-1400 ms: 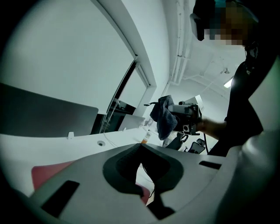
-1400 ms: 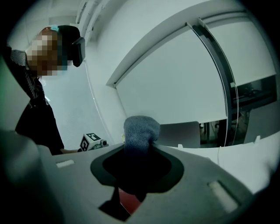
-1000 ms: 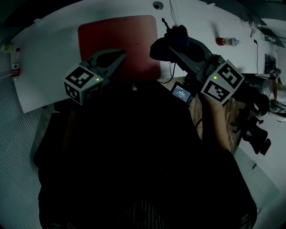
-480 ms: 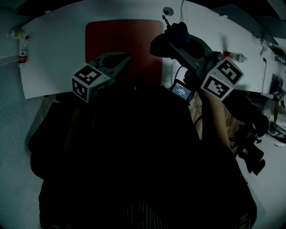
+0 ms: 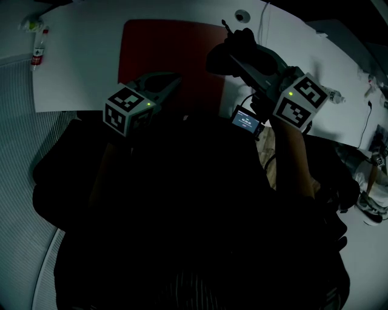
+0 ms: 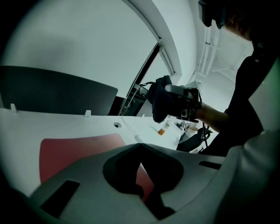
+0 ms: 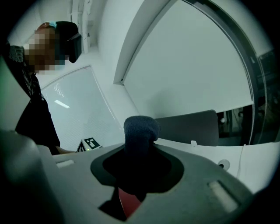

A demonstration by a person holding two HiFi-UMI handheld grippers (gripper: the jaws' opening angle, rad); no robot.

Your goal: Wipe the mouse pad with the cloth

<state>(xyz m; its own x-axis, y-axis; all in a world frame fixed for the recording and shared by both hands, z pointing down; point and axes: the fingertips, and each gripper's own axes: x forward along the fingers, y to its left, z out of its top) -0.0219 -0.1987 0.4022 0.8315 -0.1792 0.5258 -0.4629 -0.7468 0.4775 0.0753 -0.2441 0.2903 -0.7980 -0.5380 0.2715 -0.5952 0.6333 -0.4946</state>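
A red mouse pad lies on the white table, and also shows in the left gripper view. My right gripper hovers over the pad's right edge, shut on a dark blue cloth. The cloth bulges up between its jaws. My left gripper hangs over the pad's near edge with its jaws together and nothing in them. From the left gripper view the cloth hangs in the air well above the table.
A small bottle lies at the table's far left corner. A grommet hole with a cable sits behind the pad. A small lit screen hangs below the right gripper. A dark panel stands behind the table.
The head view has swung so the table sits lower and more to the right. Both grippers keep nearly the same pose over the pad, and the cloth stays in the right one.
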